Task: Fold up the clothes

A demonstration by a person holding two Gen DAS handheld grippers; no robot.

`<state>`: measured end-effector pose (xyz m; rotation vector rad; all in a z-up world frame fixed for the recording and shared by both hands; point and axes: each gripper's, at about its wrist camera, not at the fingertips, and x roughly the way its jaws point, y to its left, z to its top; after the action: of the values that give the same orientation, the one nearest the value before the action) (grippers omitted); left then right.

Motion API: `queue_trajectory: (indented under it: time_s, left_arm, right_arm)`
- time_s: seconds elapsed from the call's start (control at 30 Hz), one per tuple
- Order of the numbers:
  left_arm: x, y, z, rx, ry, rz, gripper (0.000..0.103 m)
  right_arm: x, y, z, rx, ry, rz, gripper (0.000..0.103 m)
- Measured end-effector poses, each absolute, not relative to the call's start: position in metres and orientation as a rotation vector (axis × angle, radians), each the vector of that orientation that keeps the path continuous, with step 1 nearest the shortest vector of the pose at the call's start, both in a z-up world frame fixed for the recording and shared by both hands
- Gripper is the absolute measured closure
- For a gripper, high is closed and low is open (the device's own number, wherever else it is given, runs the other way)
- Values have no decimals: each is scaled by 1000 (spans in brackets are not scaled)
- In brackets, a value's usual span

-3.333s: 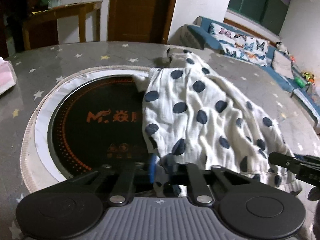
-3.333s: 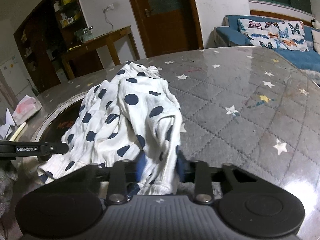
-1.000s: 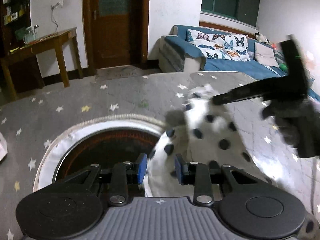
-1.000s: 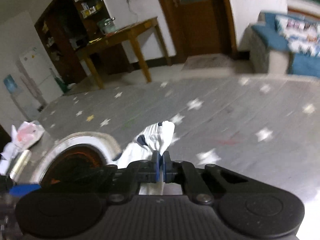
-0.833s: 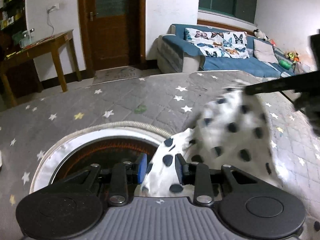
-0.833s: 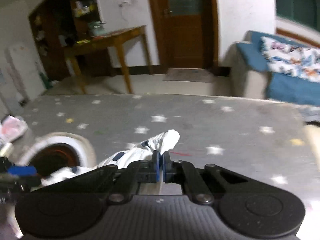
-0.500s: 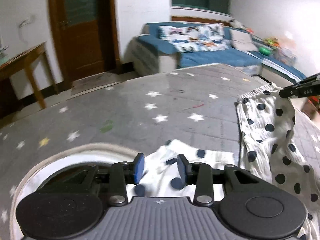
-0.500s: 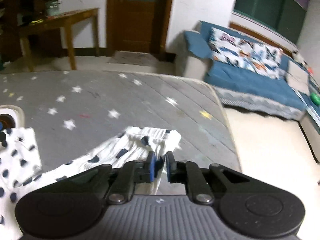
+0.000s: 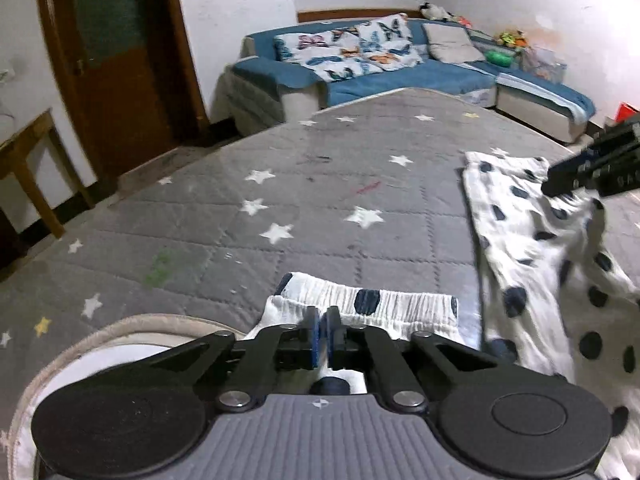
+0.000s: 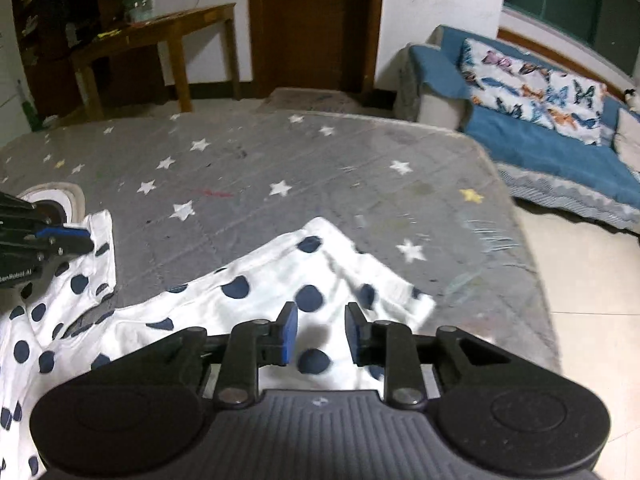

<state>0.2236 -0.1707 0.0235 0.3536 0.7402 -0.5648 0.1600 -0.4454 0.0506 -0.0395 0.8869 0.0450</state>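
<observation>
A white garment with navy dots (image 9: 516,236) lies spread on the grey star-patterned table cover (image 9: 320,200). My left gripper (image 9: 322,334) is shut on its gathered waistband (image 9: 372,304) at the near edge. In the right wrist view the same garment (image 10: 264,284) lies flat under my right gripper (image 10: 321,334), which is open with its blue pads (image 10: 289,334) on either side of a dotted stretch of cloth. The right gripper (image 9: 592,168) also shows over the cloth's far corner in the left wrist view. The left gripper (image 10: 44,240) shows at the left edge of the right wrist view.
A round cooktop with a pale rim (image 9: 84,340) is set into the table by the left gripper. The table's right edge (image 10: 532,264) drops to a tiled floor. Behind are a blue sofa (image 10: 540,136), a wooden side table (image 10: 160,36) and a door (image 10: 308,20).
The garment was carried right and laid out flat on the table. My right gripper has opened and let the cloth go; my left gripper has shut on the waistband.
</observation>
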Motion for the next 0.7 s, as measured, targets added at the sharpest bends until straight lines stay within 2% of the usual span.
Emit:
queue_trajectory:
  time_s: [0.07,0.17,0.27,0.43,0.7]
  left_arm:
    - [229,-162,29,321,711,-492,101]
    - [244,-140,40,223,683,-366,101]
    - [257,-114,44,128,664,-243,101]
    - [277,-84,40,-3,704,-145,99]
    - [271,-95,45,60,700,-210,98]
  right_arm:
    - [170,-440,43,-46,899,55,68]
    - [185,-433,32,-53,914,70,66]
    - [205,-430,28,-49,886,71,60]
    - [245,-427,26,-3,806,84,52]
    - [227,-424,37,-51,829,122,52]
